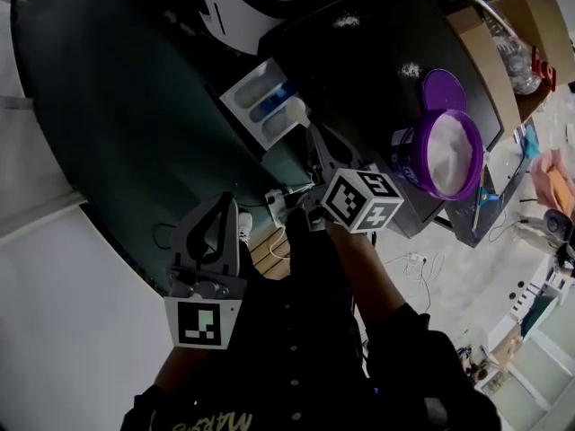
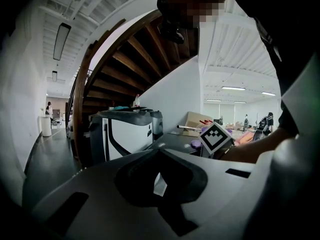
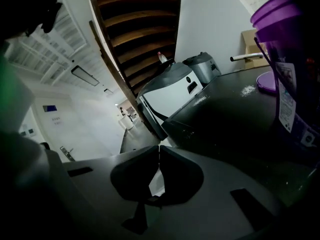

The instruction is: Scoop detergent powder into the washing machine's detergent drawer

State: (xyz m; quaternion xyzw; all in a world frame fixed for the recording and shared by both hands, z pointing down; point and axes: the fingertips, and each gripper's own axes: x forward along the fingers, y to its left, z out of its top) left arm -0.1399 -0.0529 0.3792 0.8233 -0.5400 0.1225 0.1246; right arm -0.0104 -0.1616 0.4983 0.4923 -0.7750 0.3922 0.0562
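Note:
The white detergent drawer (image 1: pixel 260 104) stands pulled out of the dark washing machine (image 1: pixel 377 52); it has a blue middle compartment. A white rounded shape (image 1: pixel 295 110) sits at its near-right compartment; I cannot tell whether this is a scoop or powder. My right gripper (image 1: pixel 311 136) points at that spot, its jaws shut (image 3: pixel 159 149) with nothing showing beyond the tips. The open purple tub (image 1: pixel 445 155) (image 3: pixel 290 59) of white powder stands on the machine's right side, its lid (image 1: pixel 443 90) (image 3: pixel 270 79) behind it. My left gripper (image 1: pixel 222 202) (image 2: pixel 159 154) hangs lower left, shut and empty.
Specks of spilled powder (image 1: pixel 411 68) (image 3: pixel 246 90) lie on the machine top. A white-and-black appliance (image 2: pixel 125 129) (image 3: pixel 170 91) stands behind the machine. A cardboard box (image 1: pixel 503 52) is at the right. Cables and a power strip (image 1: pixel 278 205) lie on the floor below.

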